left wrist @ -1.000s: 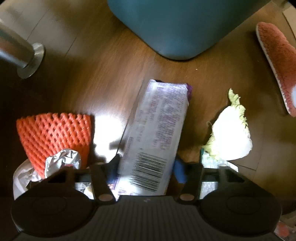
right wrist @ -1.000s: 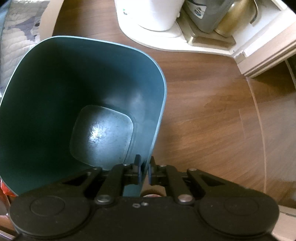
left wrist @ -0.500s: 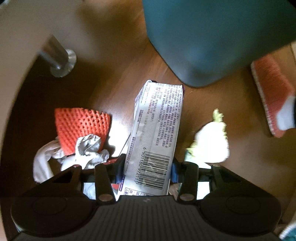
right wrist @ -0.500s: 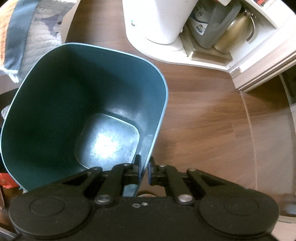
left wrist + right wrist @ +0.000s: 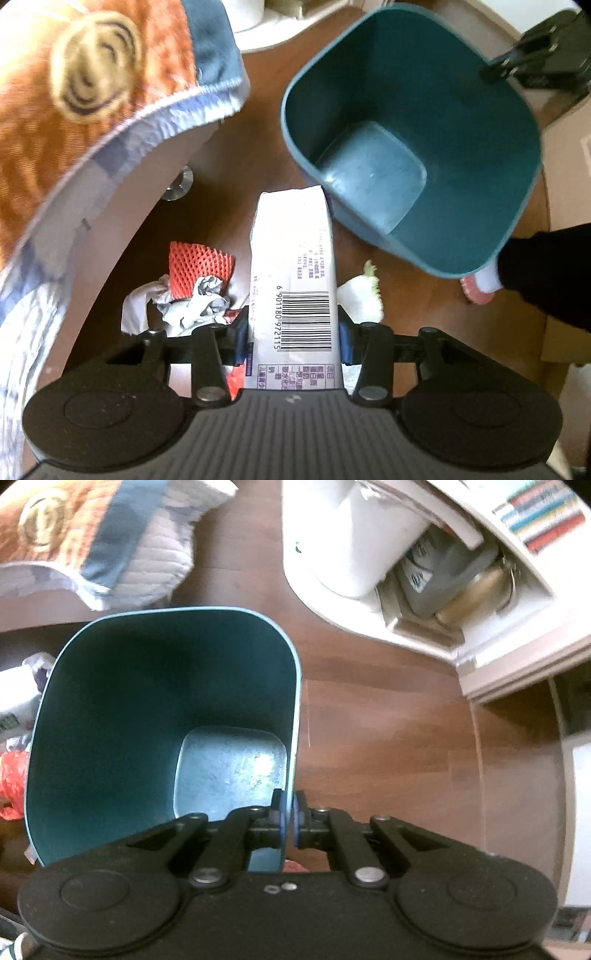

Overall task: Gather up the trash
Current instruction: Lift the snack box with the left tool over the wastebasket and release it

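A white carton (image 5: pixel 293 266) with a barcode hangs upright above the wooden floor. My left gripper (image 5: pixel 292 332) holds its lower part, both pads pressing its sides as the jaws keep closing. The teal bin (image 5: pixel 406 110) gapes just right of the carton top, with nothing showing on its bottom. My right gripper (image 5: pixel 288 812) is shut on the bin (image 5: pixel 147 701) wall at the rim, and it shows in the left wrist view as the right gripper (image 5: pixel 535 66). On the floor below lie an orange foam net (image 5: pixel 199 264), crumpled paper (image 5: pixel 199 302) and a cabbage leaf (image 5: pixel 364 295).
A bed or sofa under an orange and blue blanket (image 5: pixel 74 110) overhangs the left side, on a metal leg (image 5: pixel 179 182). A person's slippered foot (image 5: pixel 480 291) stands beside the bin. A white shelf unit (image 5: pixel 369 554) with bottles sits beyond the bin.
My left gripper has risen high off the floor with the carton; the remaining trash looks smaller below. The bin's open mouth has come into the left wrist view. The right gripper shifted with the bin.
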